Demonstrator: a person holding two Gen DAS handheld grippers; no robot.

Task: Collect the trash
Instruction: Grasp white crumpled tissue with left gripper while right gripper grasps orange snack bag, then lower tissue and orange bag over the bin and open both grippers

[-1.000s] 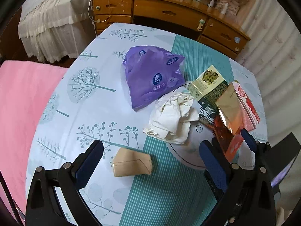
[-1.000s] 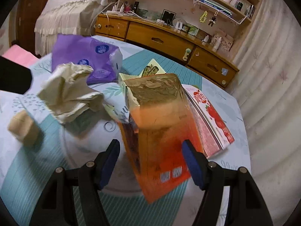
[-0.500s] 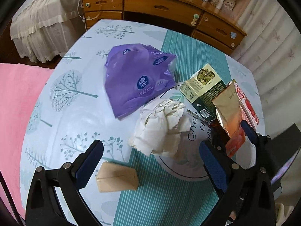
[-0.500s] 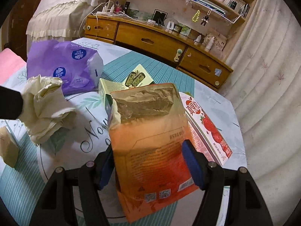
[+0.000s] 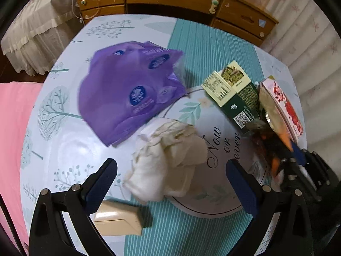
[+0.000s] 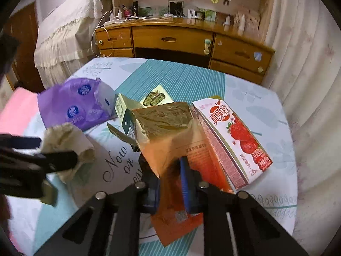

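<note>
On the tabletop (image 5: 68,149), left side: purple bag (image 5: 127,93) lying flat, bare cloth beyond it to the edge. Left gripper (image 5: 170,171) spread wide over crumpled paper (image 5: 168,164), gripping nothing. Centre-right: right gripper (image 6: 170,179), just closed, clenched on the orange-and-gold foil pouch (image 6: 168,132), seemingly lifted. Strawberry carton (image 6: 234,140) lies near the right edge.

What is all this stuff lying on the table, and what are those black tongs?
Orange foil bag: one, orange and gold, pinched between the right fingers.
Crumpled paper: one, cream, mid-table, ahead of the left fingers.
Purple plastic pack: one, far left of table.
Green carton: one, green and cream, lying flat.
Strawberry carton: one, pink and red, beside the foil bag.
Tan box: one, near edge.
Table: one, teal and pale tree-print cloth.
Left gripper: open.
Right gripper: just closed on the foil bag.
</note>
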